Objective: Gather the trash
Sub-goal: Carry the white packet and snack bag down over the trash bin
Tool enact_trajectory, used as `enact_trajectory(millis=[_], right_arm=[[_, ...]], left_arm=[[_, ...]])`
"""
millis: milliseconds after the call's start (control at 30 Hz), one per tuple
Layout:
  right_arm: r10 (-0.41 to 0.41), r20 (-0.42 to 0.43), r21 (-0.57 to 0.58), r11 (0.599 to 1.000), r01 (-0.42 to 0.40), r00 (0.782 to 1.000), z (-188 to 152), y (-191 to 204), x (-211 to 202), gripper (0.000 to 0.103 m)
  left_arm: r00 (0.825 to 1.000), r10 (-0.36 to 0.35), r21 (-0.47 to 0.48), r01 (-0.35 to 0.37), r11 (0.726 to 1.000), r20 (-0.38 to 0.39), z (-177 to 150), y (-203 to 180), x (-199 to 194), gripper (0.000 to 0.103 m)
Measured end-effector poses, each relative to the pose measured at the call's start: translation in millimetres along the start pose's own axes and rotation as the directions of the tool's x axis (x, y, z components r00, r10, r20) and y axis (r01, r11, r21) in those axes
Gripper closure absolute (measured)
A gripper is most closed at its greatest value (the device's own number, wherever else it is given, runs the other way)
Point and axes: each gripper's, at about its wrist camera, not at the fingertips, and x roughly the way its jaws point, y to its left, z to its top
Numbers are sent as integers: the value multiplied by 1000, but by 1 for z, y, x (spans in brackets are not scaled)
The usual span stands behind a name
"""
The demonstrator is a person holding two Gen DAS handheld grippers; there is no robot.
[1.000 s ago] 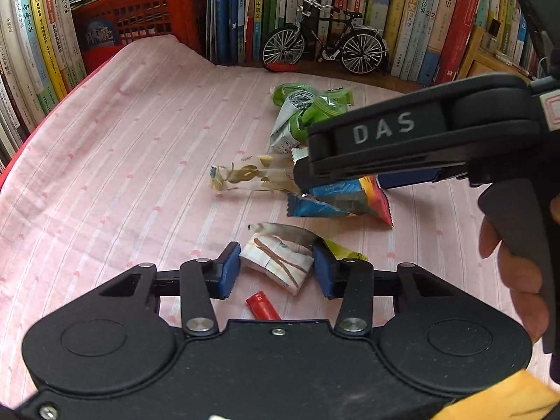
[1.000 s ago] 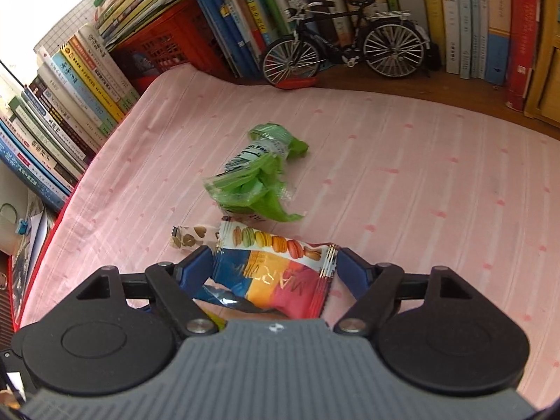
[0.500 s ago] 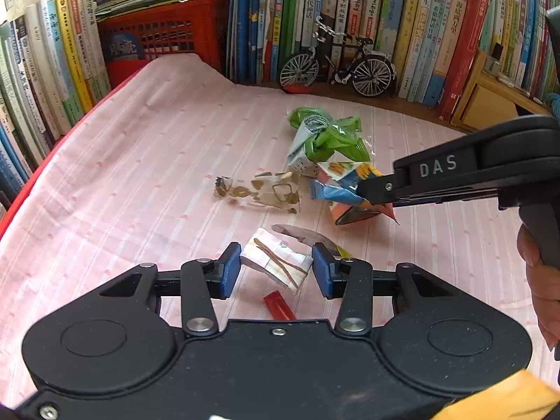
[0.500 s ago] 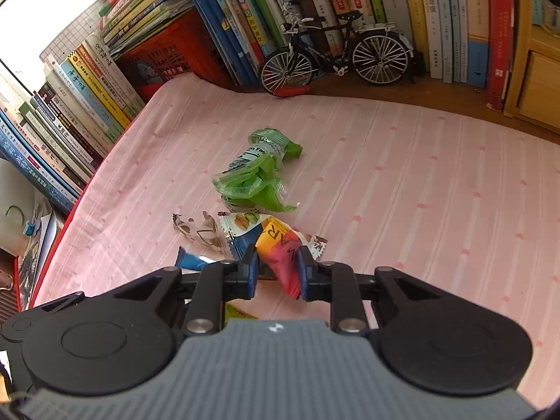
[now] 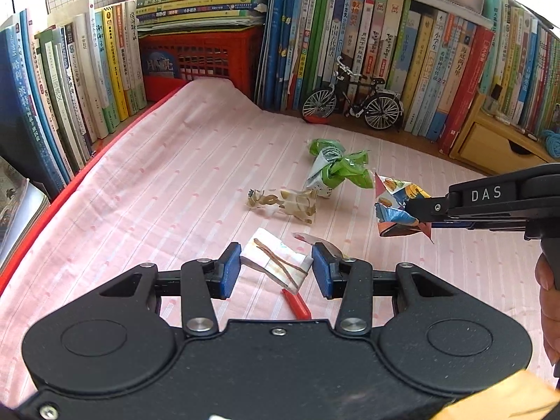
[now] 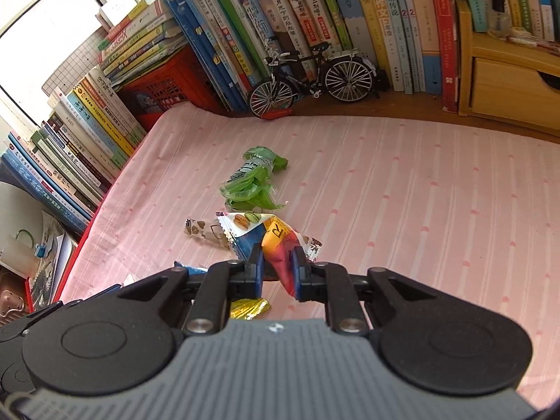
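Note:
My left gripper (image 5: 275,270) is shut on a folded white wrapper (image 5: 280,259) with brown streaks, held above the pink striped cloth (image 5: 175,192). My right gripper (image 6: 276,267) is shut on a crumpled macaron snack wrapper (image 6: 276,236) in blue, orange and red, which hangs clear of the cloth. The left wrist view shows that gripper (image 5: 416,210) coming in from the right with the macaron wrapper (image 5: 395,206). On the cloth lie a green wrapper (image 5: 336,168) (image 6: 252,185), a clear wrapper with brown prints (image 5: 283,203) (image 6: 204,229), a red scrap (image 5: 297,302) and a yellow foil wrapper (image 6: 248,308).
Rows of books (image 5: 402,52) line the back and the left side. A red crate (image 5: 199,56) stands in the corner, a model bicycle (image 5: 353,101) at the back and a wooden drawer box (image 5: 490,143) at the right. A hand (image 5: 549,301) grips the right tool's handle.
The right gripper's jaws closed on the macaron wrapper and lifted it off the cloth. Both grippers rose and drew back; the left kept the white wrapper between its pads.

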Motion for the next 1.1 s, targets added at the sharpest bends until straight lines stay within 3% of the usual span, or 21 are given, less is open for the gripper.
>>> enact_trajectory(millis=[300, 567, 833, 1100], right_arm=[[-45, 70, 52, 998, 42, 997, -26, 6, -42, 83], [-118, 136, 104, 989, 104, 984, -68, 21, -96, 83], [-176, 212, 159, 977, 144, 961, -129, 66, -159, 83], [-229, 238, 202, 962, 182, 944, -203, 113, -202, 83]], left_arm=[[998, -51, 52, 49, 997, 36, -16, -5, -39, 61], [990, -131, 105, 124, 987, 60, -43, 5, -90, 61], [976, -200, 177, 183, 967, 86, -77, 35, -162, 61], [966, -251, 215, 234, 948, 56, -130, 75, -219, 61]])
